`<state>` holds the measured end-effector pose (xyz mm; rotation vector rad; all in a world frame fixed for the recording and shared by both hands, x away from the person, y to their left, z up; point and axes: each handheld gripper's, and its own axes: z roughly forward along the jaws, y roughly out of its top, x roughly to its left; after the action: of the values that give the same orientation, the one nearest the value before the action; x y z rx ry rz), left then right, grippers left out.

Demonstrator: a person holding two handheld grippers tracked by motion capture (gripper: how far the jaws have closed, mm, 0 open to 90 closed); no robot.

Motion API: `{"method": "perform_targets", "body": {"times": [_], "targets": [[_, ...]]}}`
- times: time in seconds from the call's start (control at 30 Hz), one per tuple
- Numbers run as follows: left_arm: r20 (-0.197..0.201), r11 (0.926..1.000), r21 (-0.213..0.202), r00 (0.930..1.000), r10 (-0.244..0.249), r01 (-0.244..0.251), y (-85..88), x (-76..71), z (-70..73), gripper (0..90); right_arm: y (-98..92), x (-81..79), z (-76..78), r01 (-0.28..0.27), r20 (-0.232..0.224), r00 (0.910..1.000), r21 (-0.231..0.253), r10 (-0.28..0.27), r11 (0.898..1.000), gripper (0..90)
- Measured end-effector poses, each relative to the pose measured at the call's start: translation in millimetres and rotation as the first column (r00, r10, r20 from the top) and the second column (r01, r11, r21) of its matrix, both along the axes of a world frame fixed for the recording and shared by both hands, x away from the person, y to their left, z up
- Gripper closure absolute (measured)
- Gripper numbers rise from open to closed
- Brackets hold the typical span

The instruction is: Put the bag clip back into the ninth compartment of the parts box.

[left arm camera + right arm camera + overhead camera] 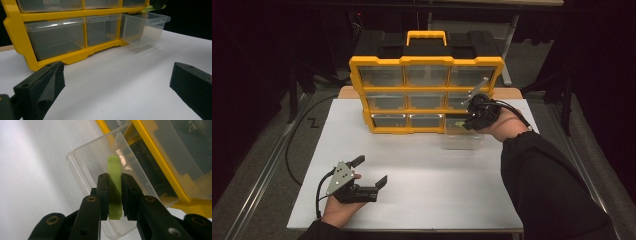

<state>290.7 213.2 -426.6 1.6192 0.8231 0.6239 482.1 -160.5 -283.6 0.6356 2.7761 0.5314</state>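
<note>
Two hand-held grippers in play. My right hand-held gripper (115,195) is clamped on a flat light-green plastic piece (114,192), held over the clear plastic drawer (100,170) that's pulled out of the bottom-right slot of the yellow-and-black plastic drawer cabinet (427,62). Piece is above the drawer opening, not yet dropped in. My left hand-held gripper (367,175) sits spread wide and empty, low over the white table (422,185), well apart from the cabinet.

Risks, my read: drawer is hanging far out, so nudging its rim could tip it or pull it free. Piece is pinched edge-on, so it could twist on release, catch the drawer wall and land outside. Releasing too near the front lip would do the same.
</note>
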Motion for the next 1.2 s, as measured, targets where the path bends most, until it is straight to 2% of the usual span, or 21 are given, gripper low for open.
{"method": "perform_targets", "body": {"times": [0.5,0.8,1.2], "targets": [[0.002,1.0000,-0.003,1.0000,-0.002,0.002,0.3,-0.4,0.2,0.2,5.2,5.7,-14.4,-0.011,-0.008,0.9999,0.004,0.011,1.000,79.9],[0.002,1.0000,-0.002,1.0000,-0.001,0.001,0.5,-0.4,0.2,0.2,3.9,8.5,-22.9,0.001,-0.024,0.9997,-0.013,-0.001,1.000,79.9],[0.004,1.0000,-0.004,1.0000,-0.001,0.001,0.4,-0.6,0.3,0.2,4.8,8.1,-22.8,-0.003,-0.021,0.9998,-0.015,0.002,1.000,79.9]]}}
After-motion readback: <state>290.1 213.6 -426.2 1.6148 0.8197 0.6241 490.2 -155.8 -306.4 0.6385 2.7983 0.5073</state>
